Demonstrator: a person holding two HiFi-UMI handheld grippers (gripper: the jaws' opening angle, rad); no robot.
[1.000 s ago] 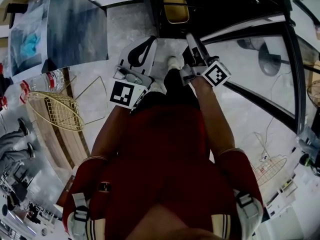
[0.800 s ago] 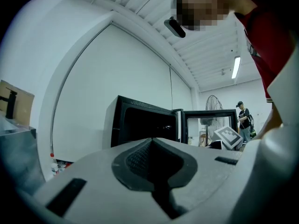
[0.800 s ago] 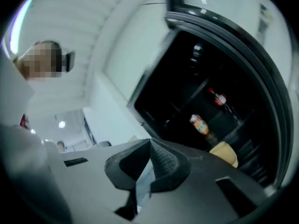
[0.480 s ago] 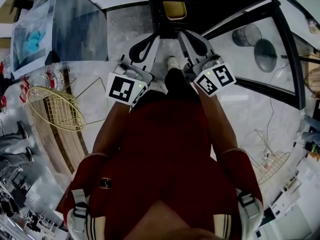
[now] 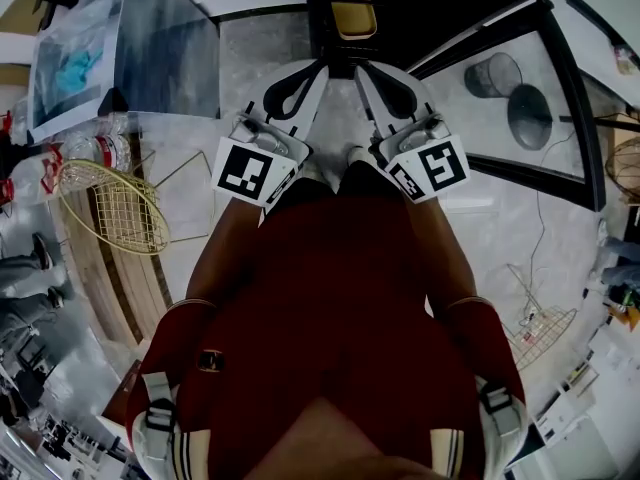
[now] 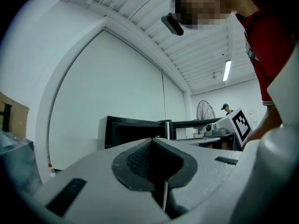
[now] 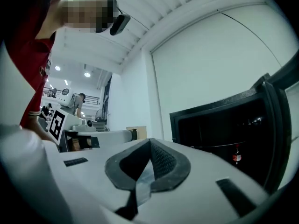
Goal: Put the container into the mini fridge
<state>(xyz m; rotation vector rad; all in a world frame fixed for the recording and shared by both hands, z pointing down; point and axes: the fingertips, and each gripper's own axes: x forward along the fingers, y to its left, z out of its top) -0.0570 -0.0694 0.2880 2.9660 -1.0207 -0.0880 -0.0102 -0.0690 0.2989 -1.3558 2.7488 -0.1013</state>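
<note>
The black mini fridge stands open at the top of the head view. A yellowish container sits inside its dark opening. My left gripper and right gripper are held side by side just below the opening, both pointing at it. Both are shut, with nothing between the jaws. In the left gripper view the shut left gripper faces the fridge. In the right gripper view the shut right gripper points beside the fridge's open interior, where a small bottle stands.
The fridge's glass door swings out to the right, with round bins showing behind it. A gold wire basket and plastic bottles lie on the floor at left. Another wire basket lies at right.
Both grippers have swung round to point side by side at the fridge, and the right one's marker cube now faces the camera. The container stays inside the fridge.
</note>
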